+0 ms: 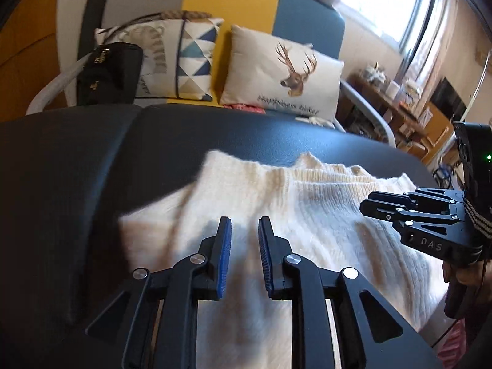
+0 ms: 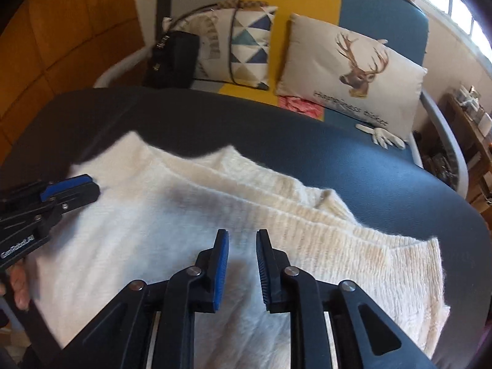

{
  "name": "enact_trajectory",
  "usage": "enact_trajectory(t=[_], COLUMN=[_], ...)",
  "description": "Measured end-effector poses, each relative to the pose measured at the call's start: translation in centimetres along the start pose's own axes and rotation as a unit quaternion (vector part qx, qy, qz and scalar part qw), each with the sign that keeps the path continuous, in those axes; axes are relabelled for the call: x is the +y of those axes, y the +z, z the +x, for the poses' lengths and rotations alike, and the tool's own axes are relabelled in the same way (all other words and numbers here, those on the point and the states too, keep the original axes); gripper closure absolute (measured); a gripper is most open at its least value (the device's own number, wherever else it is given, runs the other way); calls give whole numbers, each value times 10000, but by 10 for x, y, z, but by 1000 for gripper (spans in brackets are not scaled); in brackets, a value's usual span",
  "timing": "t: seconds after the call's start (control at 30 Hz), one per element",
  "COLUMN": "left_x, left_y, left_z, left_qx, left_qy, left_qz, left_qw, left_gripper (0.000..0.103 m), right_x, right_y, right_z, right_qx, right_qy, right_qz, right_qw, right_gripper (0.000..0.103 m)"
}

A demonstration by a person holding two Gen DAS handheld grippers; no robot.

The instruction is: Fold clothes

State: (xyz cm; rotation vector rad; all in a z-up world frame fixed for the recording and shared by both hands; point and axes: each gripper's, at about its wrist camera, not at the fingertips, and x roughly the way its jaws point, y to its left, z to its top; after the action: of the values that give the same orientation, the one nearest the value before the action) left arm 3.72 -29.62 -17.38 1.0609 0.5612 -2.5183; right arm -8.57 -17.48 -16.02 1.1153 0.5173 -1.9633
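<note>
A cream knitted sweater [image 1: 276, 203] lies folded in layers on a dark table [image 1: 77, 169]. It also shows in the right wrist view [image 2: 190, 203]. My left gripper [image 1: 244, 224] hovers over the sweater's near left part, jaws open and empty. My right gripper [image 2: 242, 236] hovers over the sweater's middle, jaws open and empty. The right gripper shows at the right edge of the left wrist view [image 1: 372, 207]. The left gripper shows at the left edge of the right wrist view [image 2: 89, 189].
Behind the table [image 2: 384, 166] stands a sofa [image 2: 378, 15] with a deer cushion [image 1: 286, 73], a triangle cushion [image 1: 190, 58] and a black bag [image 1: 107, 73]. A white glove [image 2: 384, 136] and a pink cloth [image 2: 301, 106] lie on the seat. Shelves [image 1: 399, 107] stand at right.
</note>
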Motion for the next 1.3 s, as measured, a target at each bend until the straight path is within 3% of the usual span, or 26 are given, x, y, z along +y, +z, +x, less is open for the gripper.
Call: enact_trajectory(t=[0.1,0.17,0.27,0.43,0.53,0.63,0.73,0.87,0.93,1.0,1.07,1.2,1.3], left_x=[5,7,13,4,-9,1,18,17,13,8,13,26,26], left_y=[-15,-16,-14,-14,-11,-16,-22,-27,-26,-19,-13,-12,-28], left_z=[10,8,-7,-22,-7,13,3,-18,-24,-11,13,-3,-28], left_qx=[281,178,19,-191,59,413,235,-191,-351,-160,317,180,33], left_qy=[158,97,53,-199,-114,43,-141,-164,-157,148,355,250,279], left_qz=[83,101,-185,-32,302,73,-370,-259,-100,123,-17,-346,-183], left_qw=[9994,9997,9998,9996,9995,9991,9989,9993,9992,9997,9989,9989,9994], left_gripper=[83,83,83,83,83,83,83,83,83,81,81,81,81], right_x=[14,19,16,34,58,73,63,51,55,63,73,61,45], right_y=[-5,-8,-8,-2,7,11,17,16,11,8,7,6,-13], right_z=[9,25,16,-4,8,34,50,44,35,34,45,45,15], right_qx=[160,308,221,59,263,436,156,47,-10,35,156,168,28], right_qy=[86,-52,50,770,1312,1093,230,367,721,1090,883,887,1202], right_qz=[-120,-124,187,-14,-318,-444,-313,58,122,31,-112,231,252], right_qw=[9998,9994,9996,9970,9905,9921,9991,9993,9973,9940,9959,9956,9924], right_gripper=[83,82,82,82,81,81,80,80,78,78,78,78,77])
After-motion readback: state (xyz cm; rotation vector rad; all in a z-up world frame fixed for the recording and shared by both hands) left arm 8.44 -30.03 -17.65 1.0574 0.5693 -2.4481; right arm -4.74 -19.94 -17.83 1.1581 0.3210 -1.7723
